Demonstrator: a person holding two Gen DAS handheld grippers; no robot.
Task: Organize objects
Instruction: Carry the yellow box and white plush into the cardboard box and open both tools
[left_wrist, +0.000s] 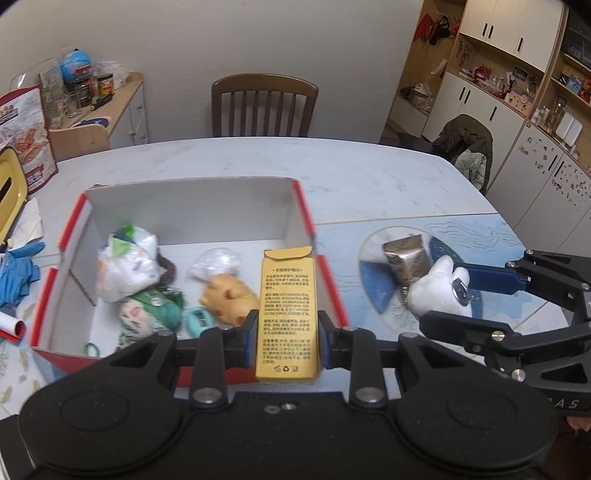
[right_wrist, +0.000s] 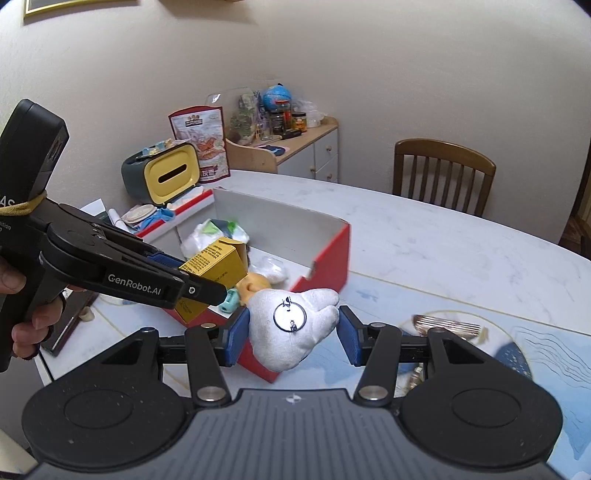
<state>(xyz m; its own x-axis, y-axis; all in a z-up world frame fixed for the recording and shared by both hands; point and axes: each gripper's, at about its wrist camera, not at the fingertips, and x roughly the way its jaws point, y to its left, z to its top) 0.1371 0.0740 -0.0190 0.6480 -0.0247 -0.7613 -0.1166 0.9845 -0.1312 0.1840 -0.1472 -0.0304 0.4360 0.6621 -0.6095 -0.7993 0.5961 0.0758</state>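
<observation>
**Holding a carton and a soft toy beside the red box**

Gripping a yellow carton (left_wrist: 287, 314) between its blue pads, the left gripper (left_wrist: 287, 338) sits at the lower centre of the left wrist view. The carton stands upright with its printed side facing the camera, over the near right corner of the red box (left_wrist: 72, 221). Inside the box, at centre left of the frame, lie a white plastic bag (left_wrist: 125, 266), a green bundle (left_wrist: 155, 306), an orange toy (left_wrist: 227, 299) and a small teal piece (left_wrist: 197, 319).

In the right wrist view, the right gripper (right_wrist: 291, 334) holds a white soft toy (right_wrist: 295, 325) at the centre of the frame. The left pad touches the toy; the right pad looks just beside it, so whether the grip is firm cannot be told. A metal ring (right_wrist: 290, 316) lies on the toy's front. A bronze packet (left_wrist: 406, 256) rests on the table (left_wrist: 369, 184) at centre right of the left wrist view, near the toy.
</observation>
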